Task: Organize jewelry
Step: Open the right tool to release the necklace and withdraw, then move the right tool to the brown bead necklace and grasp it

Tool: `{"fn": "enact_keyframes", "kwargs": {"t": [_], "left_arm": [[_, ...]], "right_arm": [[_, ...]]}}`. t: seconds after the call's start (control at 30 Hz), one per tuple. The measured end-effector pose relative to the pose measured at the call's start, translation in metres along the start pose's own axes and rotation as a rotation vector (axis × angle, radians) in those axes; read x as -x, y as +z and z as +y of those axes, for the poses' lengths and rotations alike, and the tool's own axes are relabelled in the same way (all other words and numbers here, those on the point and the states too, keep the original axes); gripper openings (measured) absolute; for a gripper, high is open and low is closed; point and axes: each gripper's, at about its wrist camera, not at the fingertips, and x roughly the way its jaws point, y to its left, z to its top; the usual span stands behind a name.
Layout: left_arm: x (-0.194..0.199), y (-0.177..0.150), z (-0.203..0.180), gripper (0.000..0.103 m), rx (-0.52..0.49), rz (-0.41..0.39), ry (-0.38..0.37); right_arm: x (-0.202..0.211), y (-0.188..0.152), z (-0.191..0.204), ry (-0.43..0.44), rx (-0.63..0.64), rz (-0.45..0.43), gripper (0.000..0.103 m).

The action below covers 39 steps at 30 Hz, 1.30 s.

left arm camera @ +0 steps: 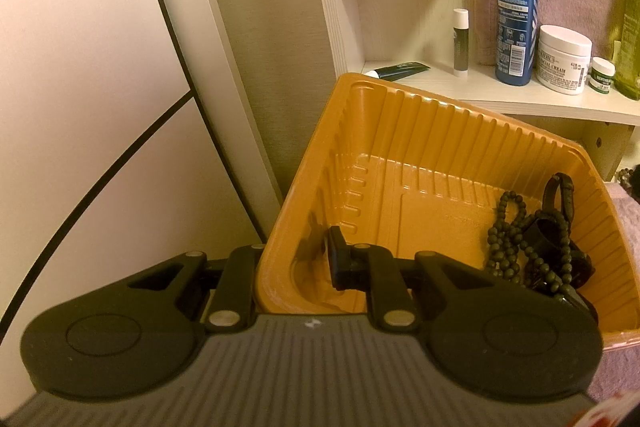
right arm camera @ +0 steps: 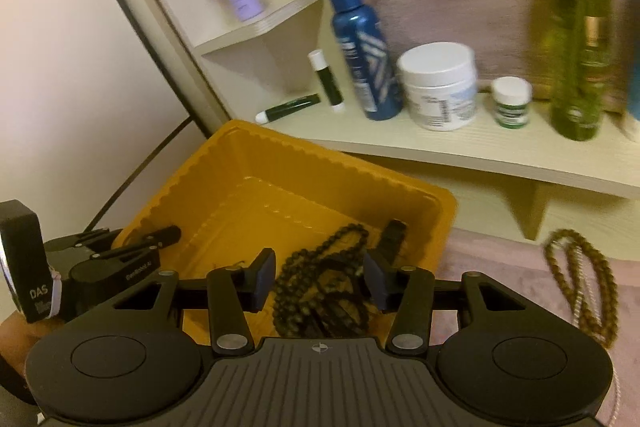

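Right claw (right arm camera: 318, 277) apart above dark beads (right arm camera: 320, 283) in orange tray (right arm camera: 240, 163); left claw (left arm camera: 296, 263) clamped on tray wall

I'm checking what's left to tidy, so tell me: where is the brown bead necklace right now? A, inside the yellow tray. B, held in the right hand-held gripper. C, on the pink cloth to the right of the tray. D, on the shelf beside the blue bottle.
C: the brown bead necklace lies on the pink cloth outside the yellow tray, which holds only dark beads.
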Motion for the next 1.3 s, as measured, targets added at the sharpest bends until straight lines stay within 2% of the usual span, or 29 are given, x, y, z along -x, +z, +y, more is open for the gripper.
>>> {"fn": "enact_keyframes", "kwargs": {"t": [0.1,0.33,0.63,1.0,1.13,1.3], "left_arm": [[0.000,0.000,-0.001,0.016,-0.003,0.000,0.002],[0.001,0.000,-0.002,0.016,-0.009,0.000,0.005],[0.000,0.001,-0.004,0.016,-0.015,0.002,0.009],[0.000,0.000,-0.004,0.016,-0.023,0.004,0.013],[0.000,0.001,-0.004,0.016,-0.023,0.004,0.013],[0.000,0.001,-0.004,0.016,-0.024,0.005,0.014]], "right_arm": [[0.018,-0.009,-0.007,-0.026,-0.007,-0.031,0.049],[0.060,-0.041,-0.040,-0.175,-0.044,-0.068,0.049],[0.078,-0.072,-0.094,-0.345,-0.110,-0.056,0.049],[0.071,-0.083,-0.128,-0.413,-0.119,-0.061,0.048],[0.063,-0.082,-0.137,-0.428,-0.112,-0.062,0.035],[0.054,-0.078,-0.151,-0.414,-0.168,-0.073,0.032]]}}
